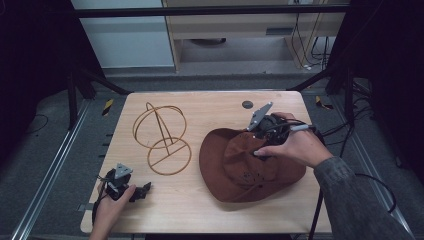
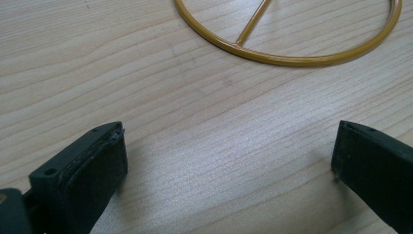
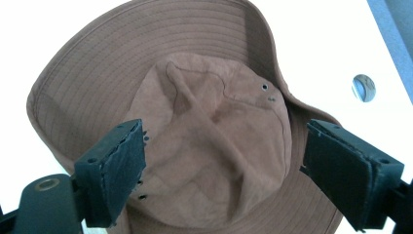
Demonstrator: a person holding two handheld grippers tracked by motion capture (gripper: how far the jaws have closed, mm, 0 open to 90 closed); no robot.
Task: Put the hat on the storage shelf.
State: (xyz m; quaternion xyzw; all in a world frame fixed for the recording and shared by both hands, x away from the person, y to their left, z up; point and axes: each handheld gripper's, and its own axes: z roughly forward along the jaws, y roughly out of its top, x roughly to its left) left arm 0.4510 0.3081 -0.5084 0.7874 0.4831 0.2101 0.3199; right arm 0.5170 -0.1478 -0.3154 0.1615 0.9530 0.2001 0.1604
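The brown hat (image 1: 250, 165) lies on the table's (image 1: 210, 105) right half beneath the right gripper (image 3: 224, 165), jaws apart, while the left gripper (image 2: 229, 161), jaws also apart, rests near-left by the wire stand (image 1: 162, 137).

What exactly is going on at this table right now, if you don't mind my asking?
A person works with two tongs. The right tongs hover open above a brown hat lying crumpled on the table, gripping nothing. The left tongs rest open near a gold wire hat stand.
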